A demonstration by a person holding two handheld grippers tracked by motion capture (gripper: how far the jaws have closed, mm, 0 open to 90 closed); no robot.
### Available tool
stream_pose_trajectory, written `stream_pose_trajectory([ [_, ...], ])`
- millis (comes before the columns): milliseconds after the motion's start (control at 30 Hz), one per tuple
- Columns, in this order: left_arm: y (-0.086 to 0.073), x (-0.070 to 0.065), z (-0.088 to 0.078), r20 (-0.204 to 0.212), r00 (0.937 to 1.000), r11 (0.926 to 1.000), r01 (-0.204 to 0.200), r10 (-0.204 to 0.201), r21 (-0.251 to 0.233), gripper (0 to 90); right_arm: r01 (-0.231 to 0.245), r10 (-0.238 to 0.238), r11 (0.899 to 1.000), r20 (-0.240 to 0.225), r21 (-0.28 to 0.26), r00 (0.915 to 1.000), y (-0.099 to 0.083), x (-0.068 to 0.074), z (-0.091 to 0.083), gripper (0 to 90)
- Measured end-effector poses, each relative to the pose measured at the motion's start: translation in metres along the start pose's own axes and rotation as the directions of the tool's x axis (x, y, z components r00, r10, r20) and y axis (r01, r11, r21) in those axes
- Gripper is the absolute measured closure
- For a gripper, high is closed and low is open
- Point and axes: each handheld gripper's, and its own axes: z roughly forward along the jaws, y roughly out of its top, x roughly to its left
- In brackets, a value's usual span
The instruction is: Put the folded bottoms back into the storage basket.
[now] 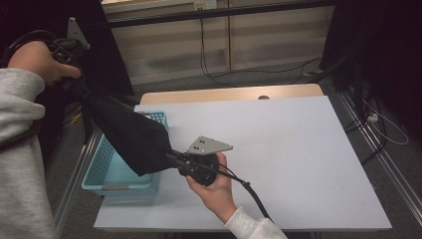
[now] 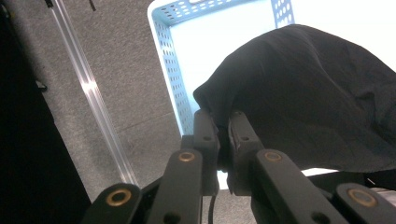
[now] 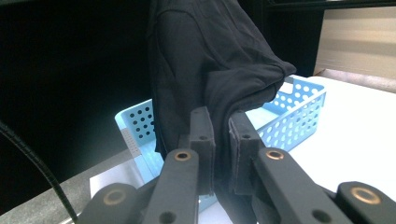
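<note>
- A black, soft cloth garment (image 1: pixel 132 137) hung stretched between the two grippers, above the light-blue perforated plastic basket (image 1: pixel 102 172) that stood at the left edge of the white table top (image 1: pixel 298 159).
- The left gripper (image 2: pixel 223 122) was clenched on one edge of the black cloth; in the left gripper view its jaws stood close together with a fold of fabric pinched between them.
- The left hand (image 1: pixel 37 59) held its gripper raised high, off the table's left side, so the cloth ran down in a slant from there.
- The right gripper (image 3: pixel 222 122) was likewise clamped on the cloth, the fabric bunched between its two black jaws, with the basket's rim just behind.
- The right hand (image 1: pixel 214 186) sat low, near the table surface and just beside the basket's right wall, which put the lower end of the cloth at the basket's near right corner.
- Holding two separate edges kept the garment spread rather than crumpled; that would likely make it easier to lift it clear of the basket and lay it flat on the bare table.
- Whether any part of the cloth touched the basket's inside could not be told; most of it hung above the rim.
- A grey three-cornered plate (image 1: pixel 209 145) sat on top of the right gripper, and its cable (image 1: pixel 249 191) trailed back past the wrist.
</note>
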Motion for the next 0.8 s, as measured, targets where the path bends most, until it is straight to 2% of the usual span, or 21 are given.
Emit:
stream_pose_trajectory([
  [267, -0.001, 0.011, 0.008, 0.003, 0.9997, 0.9997, 0.024, -0.024, 0.008, 84.6, 0.001, -0.001, 1.000, -0.019, 0.014, 0.9998, -0.004, 0.006, 0.012, 82.3],
  [567, 0.000, 0.022, 0.013, 0.002, 0.9996, 0.9996, 0.027, -0.027, 0.001, 84.6, 0.006, -0.005, 1.000, -0.037, 0.029, 0.9993, -0.007, 0.014, 0.027, 82.2],
  [800, 0.003, 0.031, 0.024, 0.007, 0.9996, 0.9996, 0.028, -0.028, -0.007, 84.7, 0.014, -0.013, 0.999, -0.034, 0.035, 0.9994, -0.011, 0.018, 0.035, 82.1],
])
